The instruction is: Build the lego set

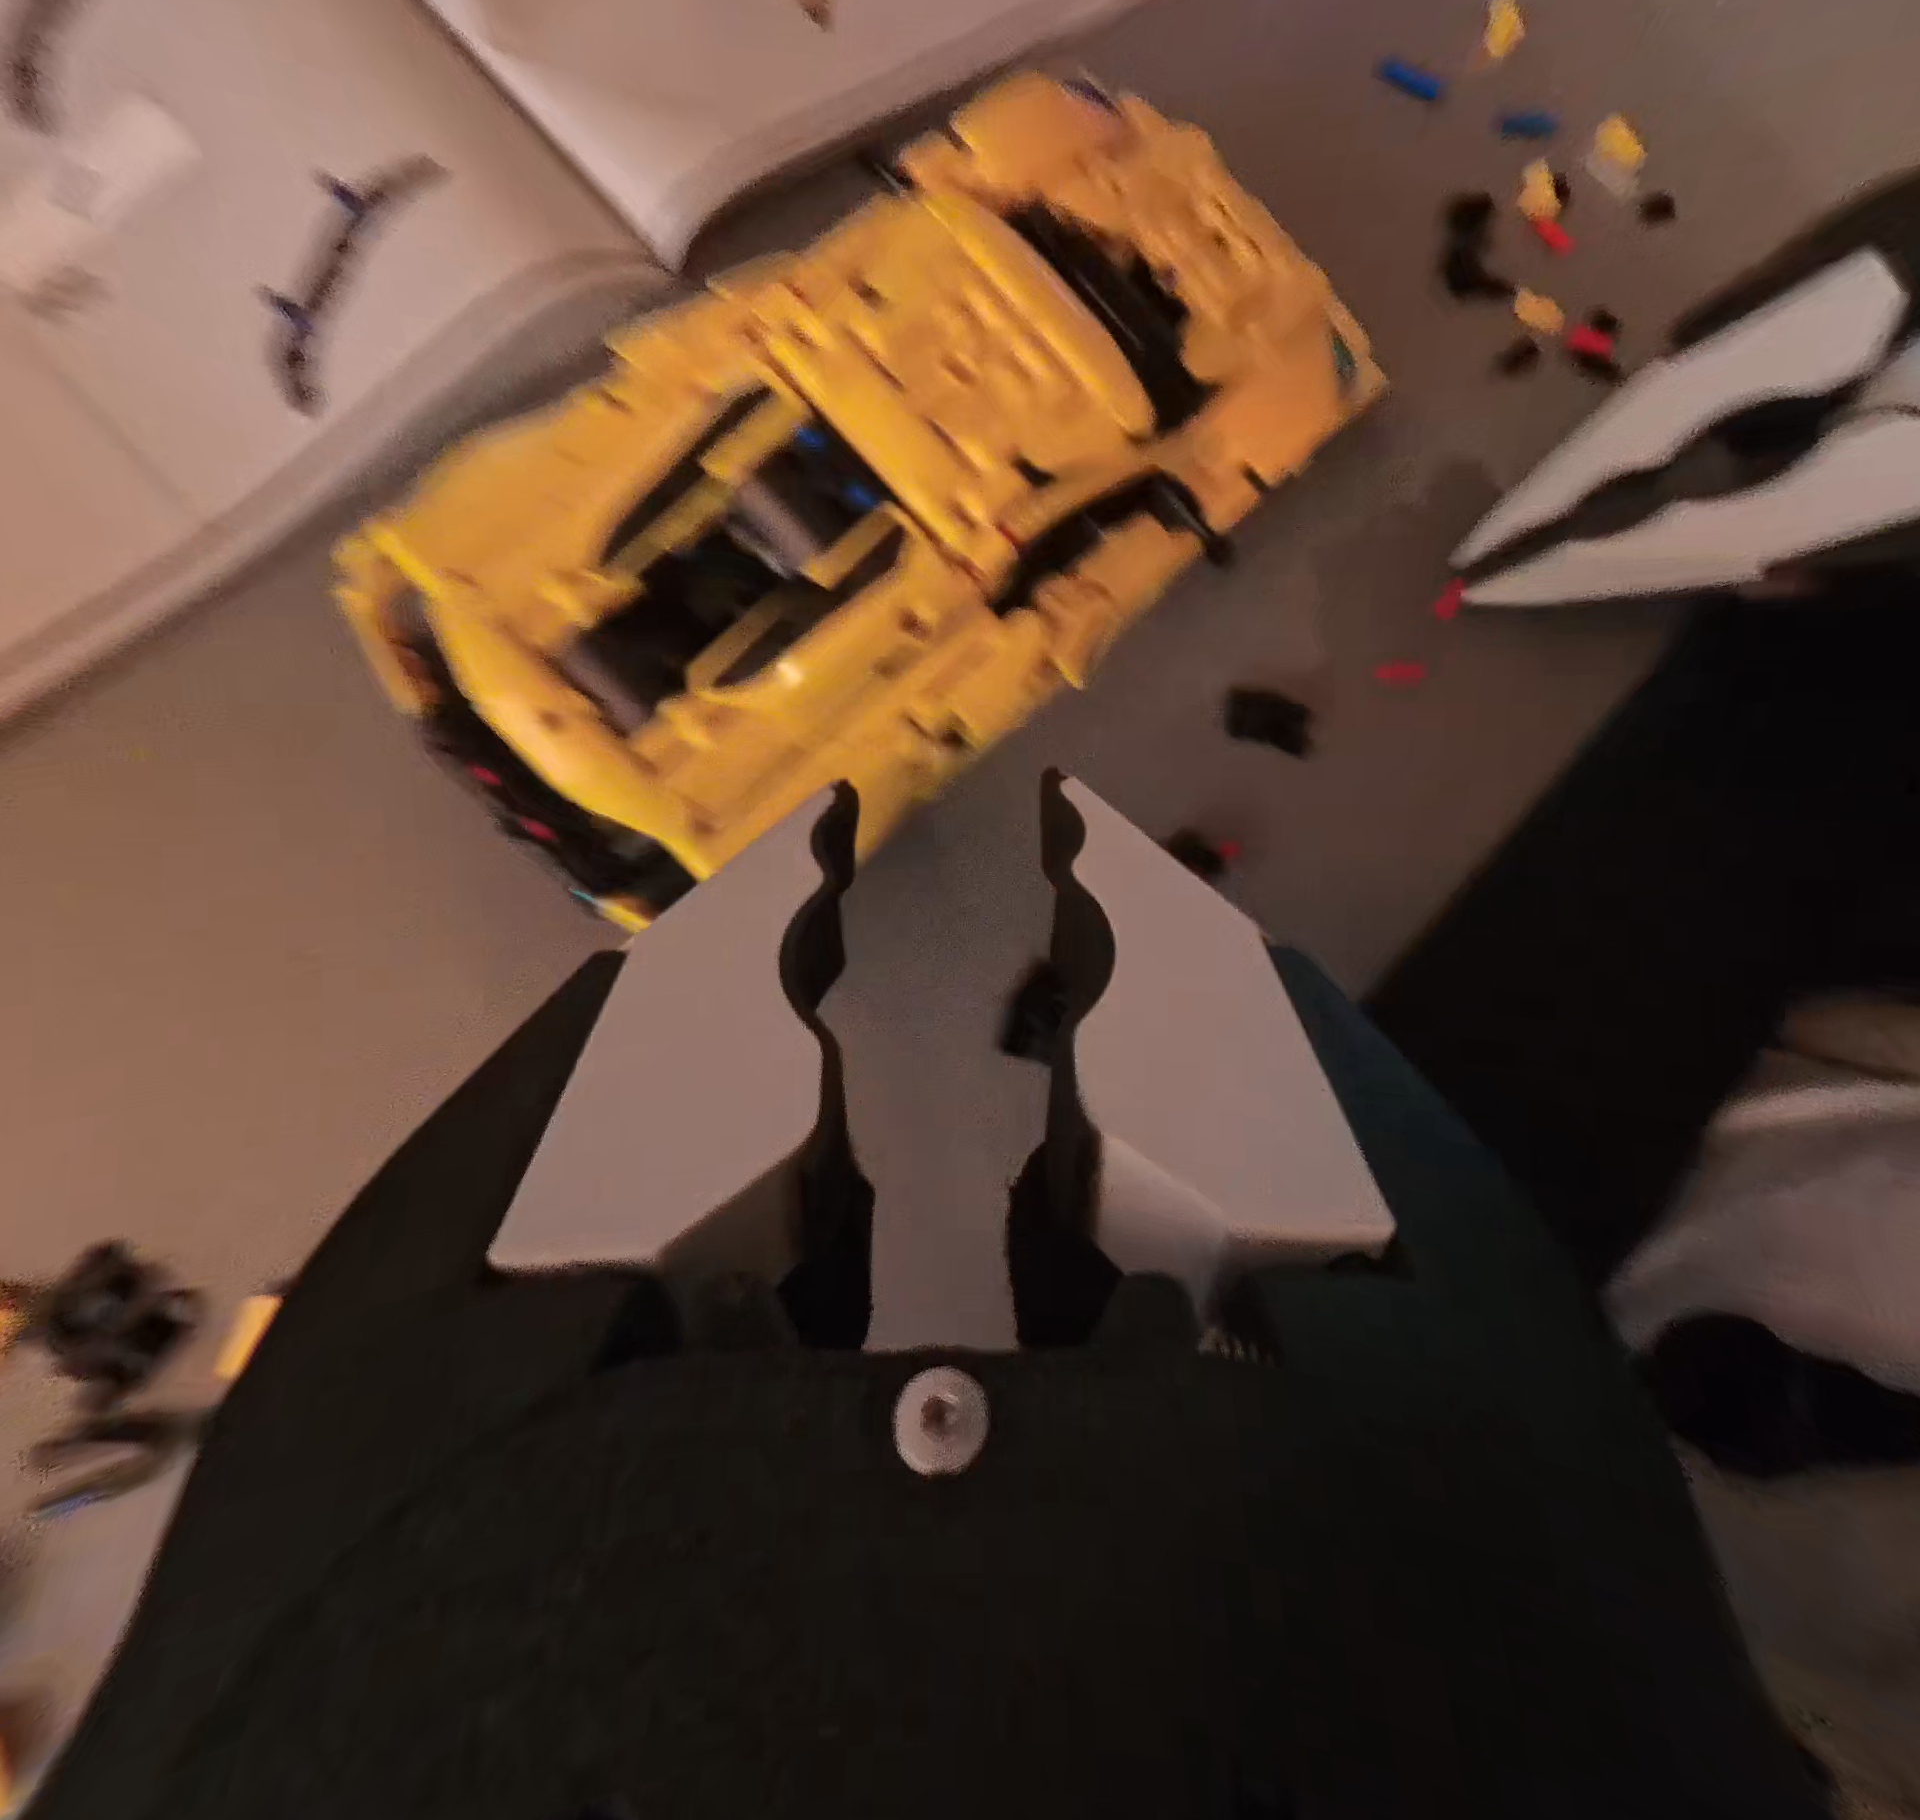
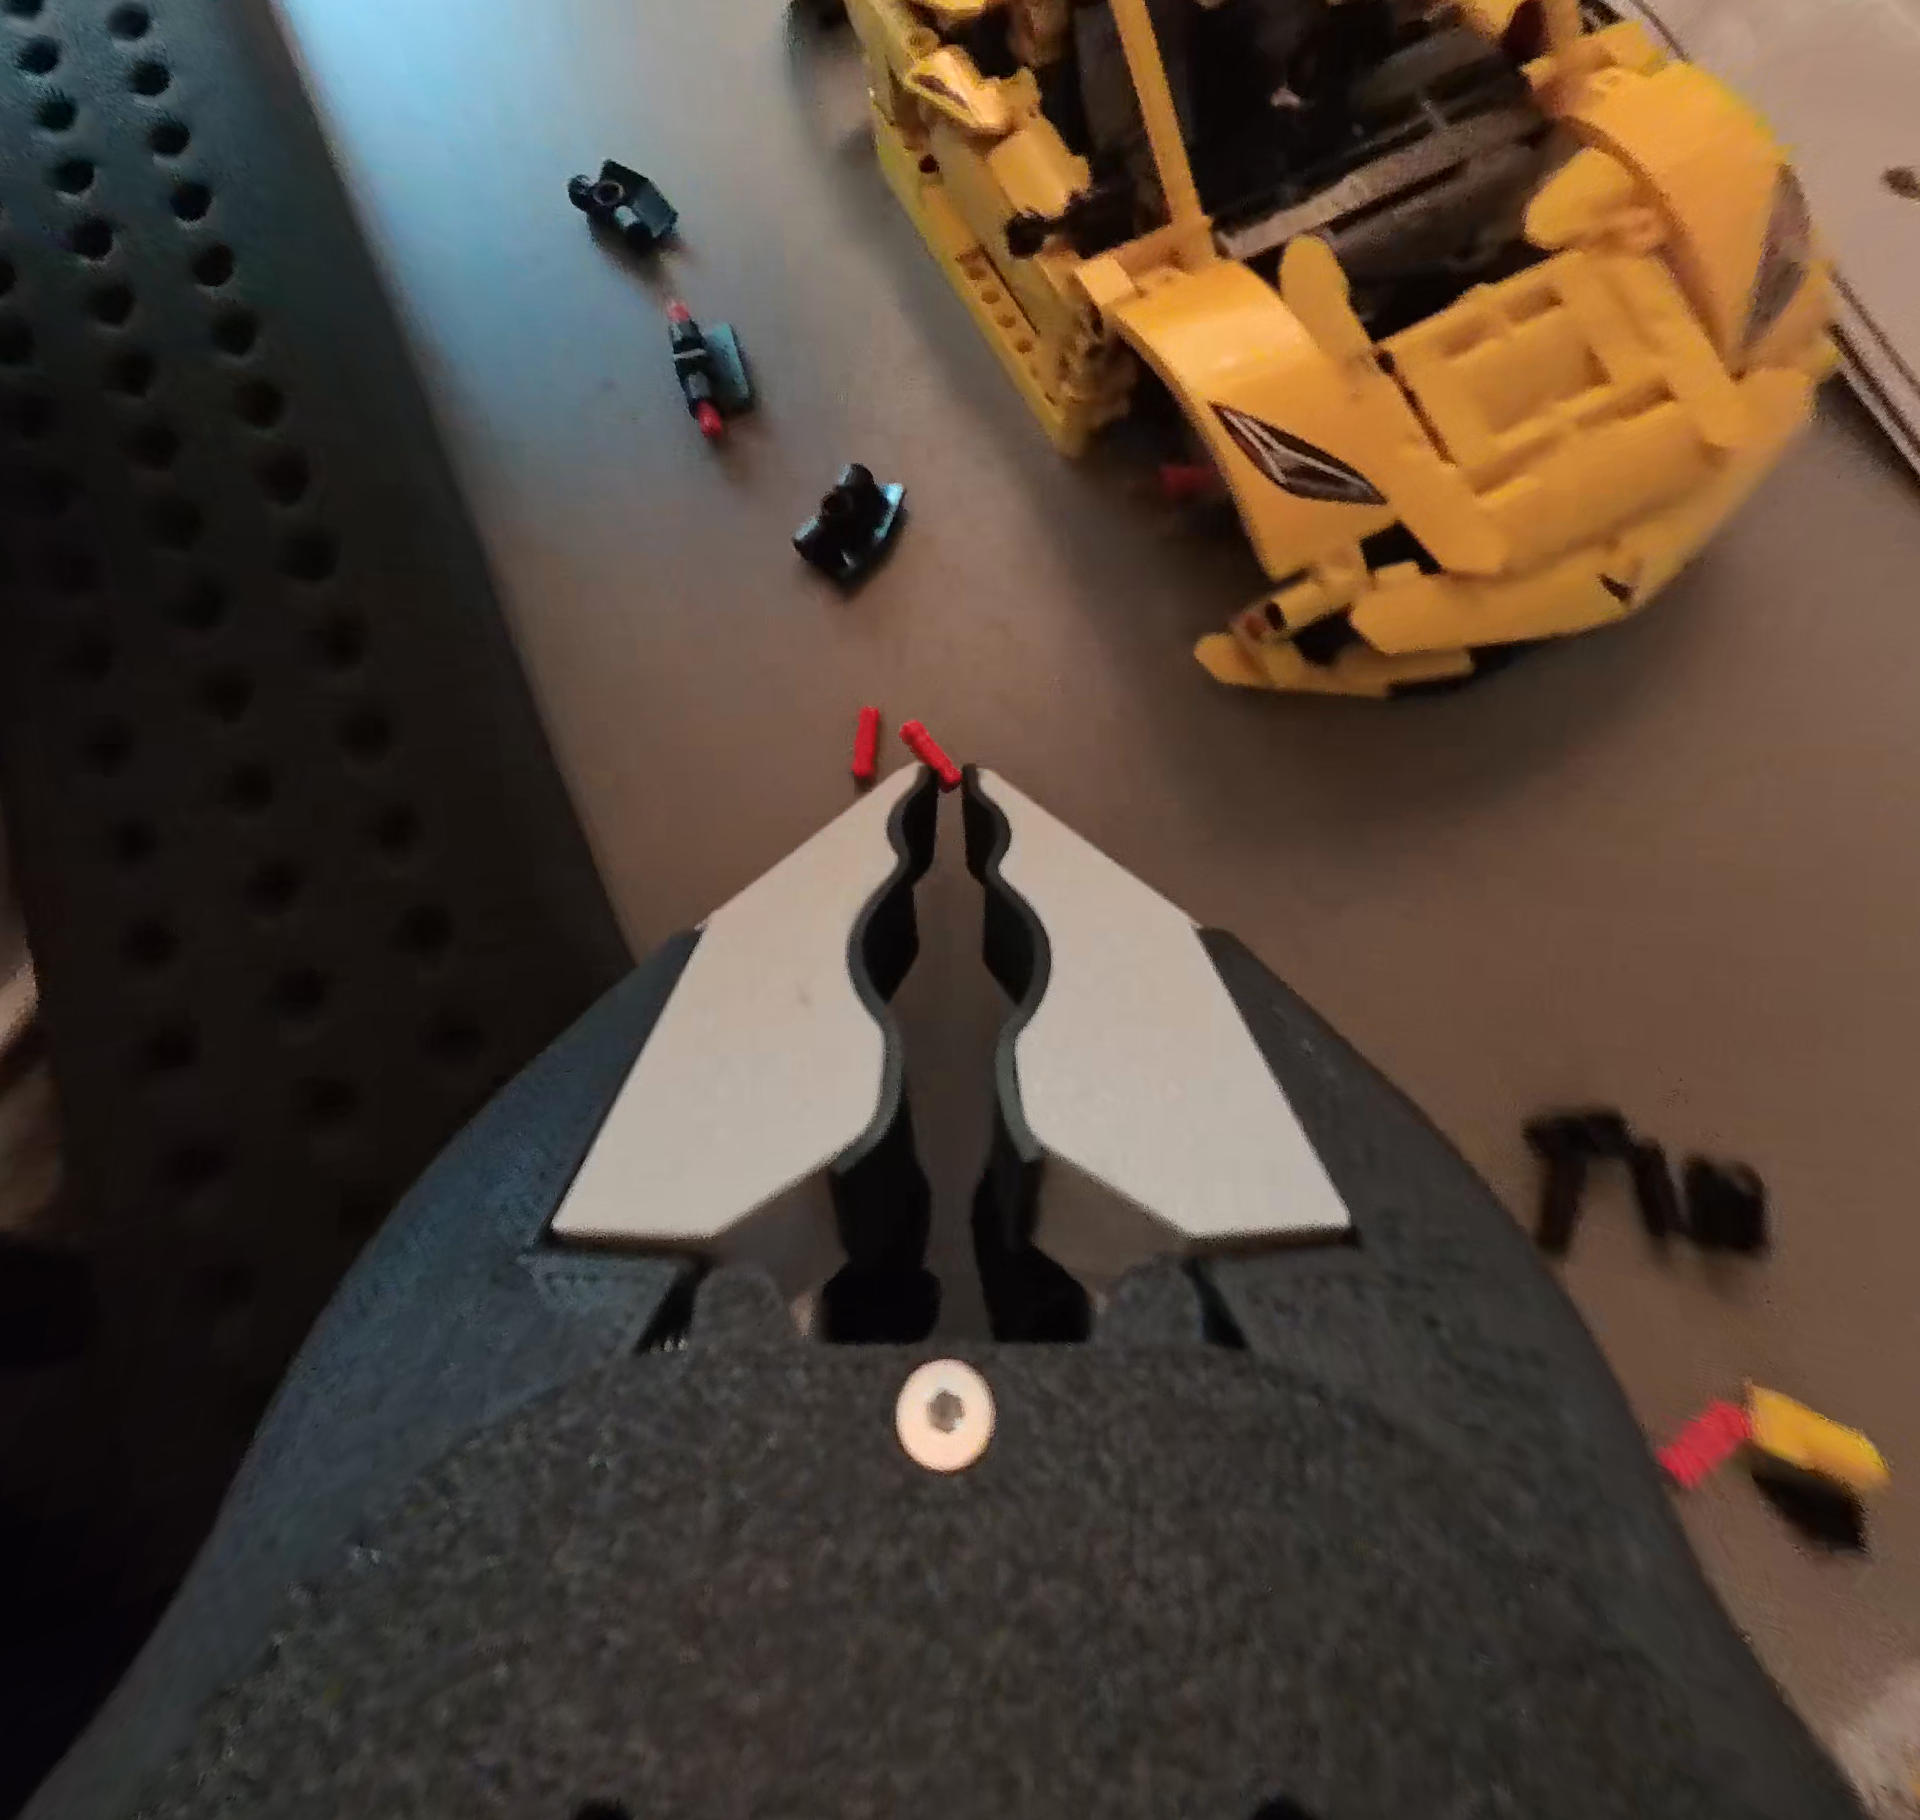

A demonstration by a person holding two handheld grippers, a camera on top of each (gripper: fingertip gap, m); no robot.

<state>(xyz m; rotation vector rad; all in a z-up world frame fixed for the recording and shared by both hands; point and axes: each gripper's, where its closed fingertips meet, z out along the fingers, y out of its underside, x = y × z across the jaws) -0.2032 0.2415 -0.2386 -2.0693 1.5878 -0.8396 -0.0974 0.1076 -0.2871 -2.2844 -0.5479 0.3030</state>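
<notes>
A large yellow lego car [image 1: 883, 482] lies on the grey table, blurred in the left wrist view; its front end shows in the right wrist view [image 2: 1455, 368]. My left gripper [image 1: 948, 791] is open and empty, just short of the car's near side. My right gripper [image 2: 948, 775] is nearly closed, with the end of a small red pin [image 2: 928, 747] between its tips, low over the table. It also shows at the right of the left wrist view [image 1: 1455, 575]. A second red pin [image 2: 864, 742] lies just left of the tips.
An open instruction booklet [image 1: 312, 212] lies beyond the car. Loose black pieces [image 2: 850, 523] lie left of the car, and more black [image 2: 1642, 1199] and yellow pieces [image 2: 1813, 1438] to the right. Mixed small parts [image 1: 1538, 212] are scattered at the back. A perforated dark chair [image 2: 156, 523] stands past the table edge. Spacing between my two grippers at the tips: around 20 cm.
</notes>
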